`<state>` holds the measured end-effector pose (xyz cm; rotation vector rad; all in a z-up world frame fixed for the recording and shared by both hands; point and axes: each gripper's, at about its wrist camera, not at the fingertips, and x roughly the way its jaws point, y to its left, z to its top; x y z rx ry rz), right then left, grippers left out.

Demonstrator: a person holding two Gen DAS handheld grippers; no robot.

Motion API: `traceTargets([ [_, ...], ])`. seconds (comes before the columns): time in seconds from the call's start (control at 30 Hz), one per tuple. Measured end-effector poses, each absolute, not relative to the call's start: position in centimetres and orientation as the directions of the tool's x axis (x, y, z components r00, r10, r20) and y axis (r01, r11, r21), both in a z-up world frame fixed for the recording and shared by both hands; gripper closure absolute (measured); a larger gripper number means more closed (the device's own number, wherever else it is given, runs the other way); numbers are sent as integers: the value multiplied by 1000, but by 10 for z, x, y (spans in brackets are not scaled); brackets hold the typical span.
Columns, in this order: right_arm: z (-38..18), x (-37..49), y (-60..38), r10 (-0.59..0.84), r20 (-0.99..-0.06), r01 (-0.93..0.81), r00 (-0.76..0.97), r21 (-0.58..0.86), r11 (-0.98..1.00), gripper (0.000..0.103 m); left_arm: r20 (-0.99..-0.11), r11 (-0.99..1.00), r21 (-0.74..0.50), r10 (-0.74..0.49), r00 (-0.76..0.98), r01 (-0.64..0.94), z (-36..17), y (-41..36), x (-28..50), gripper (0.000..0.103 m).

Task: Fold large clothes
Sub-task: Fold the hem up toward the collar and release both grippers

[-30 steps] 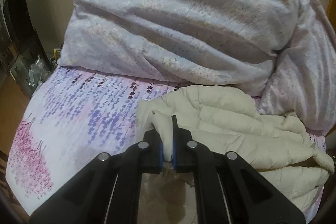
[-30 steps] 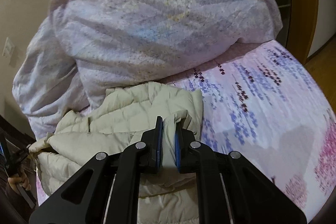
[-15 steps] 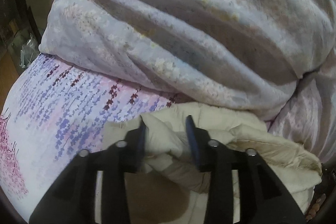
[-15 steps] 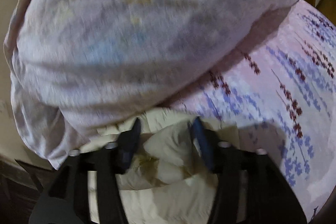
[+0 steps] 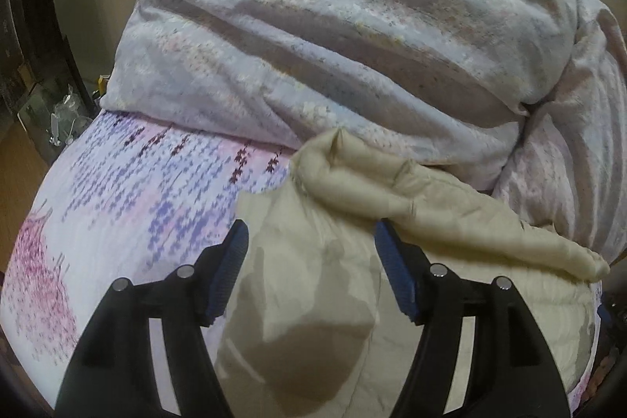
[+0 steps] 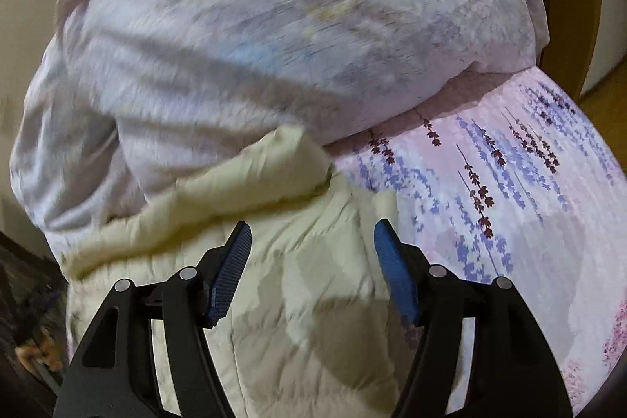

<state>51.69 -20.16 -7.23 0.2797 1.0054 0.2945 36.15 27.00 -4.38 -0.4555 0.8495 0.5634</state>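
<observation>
A cream quilted jacket (image 5: 392, 206) lies on the flower-print bed sheet (image 5: 129, 198), its far edge pushed up against a big duvet. It also shows in the right wrist view (image 6: 282, 253). My left gripper (image 5: 311, 245) is open and empty, just above the jacket's near part. My right gripper (image 6: 311, 245) is open and empty too, above the jacket's other side. The jacket's far edge is a rolled fold; the part under the grippers is hidden.
A large bundled lilac duvet (image 5: 333, 38) fills the back of the bed, also in the right wrist view (image 6: 274, 34). Bare sheet (image 6: 509, 190) lies to the right there. Wooden floor and dark furniture (image 5: 23, 73) stand left of the bed.
Both grippers were shut on the jacket's edge one second ago. They carried it toward the duvet, opened and let go. Both now stand wide open, drawn back a little.
</observation>
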Motion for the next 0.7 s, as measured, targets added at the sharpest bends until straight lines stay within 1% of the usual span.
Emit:
traceTargets([
  [0.07, -76, 514, -184, 345, -794, -150, 500, 313, 938, 36, -806, 768, -167, 254, 534, -618, -50, 266, 361, 36],
  [0.17, -79, 523, -173, 307, -808, -173, 503, 254, 952, 36, -825, 788, -130, 250, 506, -602, -65, 256, 375, 36],
  [0.43, -100, 552, -148, 184, -834, -159, 520, 118, 980, 36, -814, 799, -37, 325, 482, -601, -86, 252, 417, 36],
  [0.63, -117, 563, -142, 137, -844, -132, 518, 80, 988, 29, -818, 783, 11, 365, 445, -622, -104, 263, 439, 36],
  [0.7, -122, 565, -140, 130, -844, -130, 521, 72, 989, 28, -817, 780, 14, 370, 443, -625, -108, 265, 442, 33],
])
